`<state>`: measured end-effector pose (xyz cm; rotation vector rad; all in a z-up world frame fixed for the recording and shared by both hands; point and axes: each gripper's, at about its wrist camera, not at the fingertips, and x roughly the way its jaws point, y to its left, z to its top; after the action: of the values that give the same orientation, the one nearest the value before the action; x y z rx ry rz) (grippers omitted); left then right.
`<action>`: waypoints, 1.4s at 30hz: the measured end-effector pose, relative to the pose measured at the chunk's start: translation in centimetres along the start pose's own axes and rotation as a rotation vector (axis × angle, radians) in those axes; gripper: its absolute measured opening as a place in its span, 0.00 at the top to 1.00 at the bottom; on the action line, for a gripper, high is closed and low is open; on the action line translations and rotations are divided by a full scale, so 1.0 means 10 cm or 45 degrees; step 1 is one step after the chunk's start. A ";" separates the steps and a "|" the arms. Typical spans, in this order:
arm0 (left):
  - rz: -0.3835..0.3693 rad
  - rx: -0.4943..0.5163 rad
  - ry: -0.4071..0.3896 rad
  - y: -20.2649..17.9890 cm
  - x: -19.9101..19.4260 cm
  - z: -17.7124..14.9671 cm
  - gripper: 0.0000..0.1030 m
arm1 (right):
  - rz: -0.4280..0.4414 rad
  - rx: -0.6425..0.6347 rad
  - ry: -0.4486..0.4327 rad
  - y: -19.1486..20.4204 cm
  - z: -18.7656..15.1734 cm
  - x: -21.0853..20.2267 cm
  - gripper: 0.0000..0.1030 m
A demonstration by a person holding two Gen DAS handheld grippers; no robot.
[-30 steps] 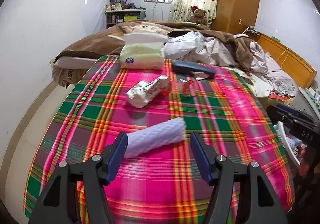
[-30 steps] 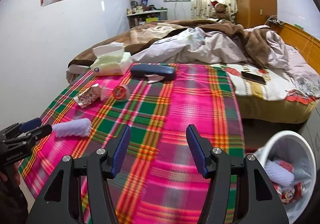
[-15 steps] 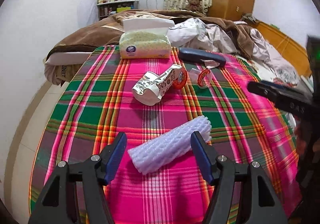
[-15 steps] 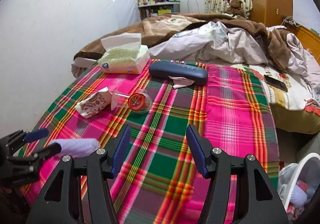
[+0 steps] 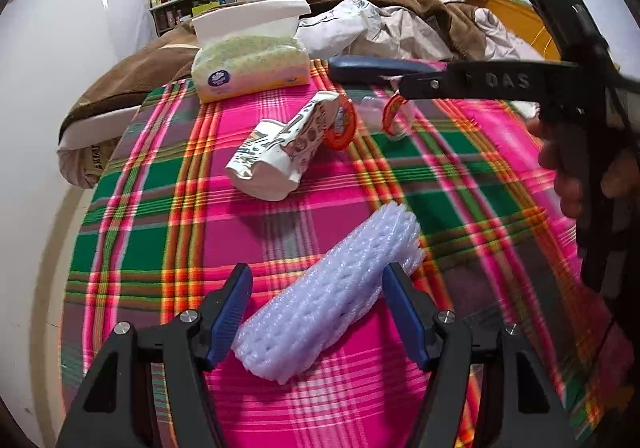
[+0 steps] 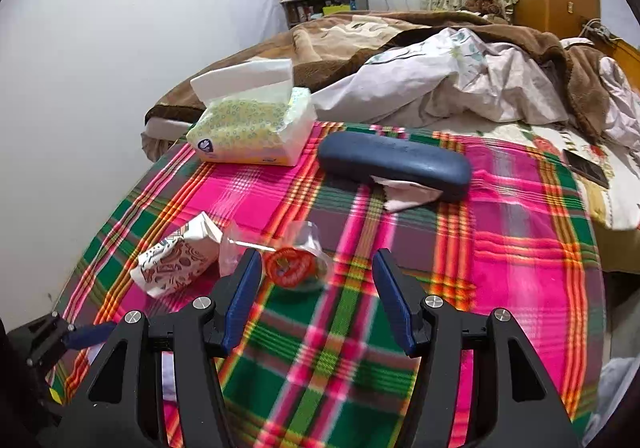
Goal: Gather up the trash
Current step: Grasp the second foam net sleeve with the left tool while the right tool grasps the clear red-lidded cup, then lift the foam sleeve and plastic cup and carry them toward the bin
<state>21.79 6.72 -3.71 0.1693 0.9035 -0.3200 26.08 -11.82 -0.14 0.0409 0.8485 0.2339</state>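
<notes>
Straddling the foam net sleeve (image 5: 332,292), left gripper (image 5: 316,312) jaws opening, sleeve lying diagonally between them, unpinched; right gripper (image 6: 316,300) open.

Left claw (image 5: 316,312) jaws opening astride foam sleeve (image 5: 332,300); plaid blanket (image 5: 160,216) beneath

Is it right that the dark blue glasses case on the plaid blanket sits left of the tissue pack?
Not quite. In the right wrist view the dark blue glasses case lies right of the tissue pack, both on the plaid blanket.

bed (image 6: 520,248) | plaid blanket (image 5: 280,228) | foam sleeve (image 5: 332,296), tissues (image 6: 252,128), case (image 6: 392,164)
</notes>
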 end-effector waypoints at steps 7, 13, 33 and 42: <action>-0.035 0.010 0.022 0.01 0.07 0.01 0.29 | -0.031 -0.042 0.049 0.06 0.00 0.15 0.43; -0.091 -0.088 0.034 0.07 0.12 0.02 0.32 | -0.035 -0.019 0.060 0.00 -0.01 0.19 0.43; -0.111 -0.149 0.017 -0.10 0.05 0.02 0.73 | -0.040 0.011 0.022 -0.16 -0.16 -0.05 0.56; -0.095 -0.168 -0.028 -0.23 -0.15 0.01 0.73 | -0.016 0.051 -0.034 -0.26 -0.26 -0.34 0.56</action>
<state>20.26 4.84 -2.46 0.0105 0.9075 -0.3295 22.45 -15.26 0.34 0.0760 0.8265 0.2037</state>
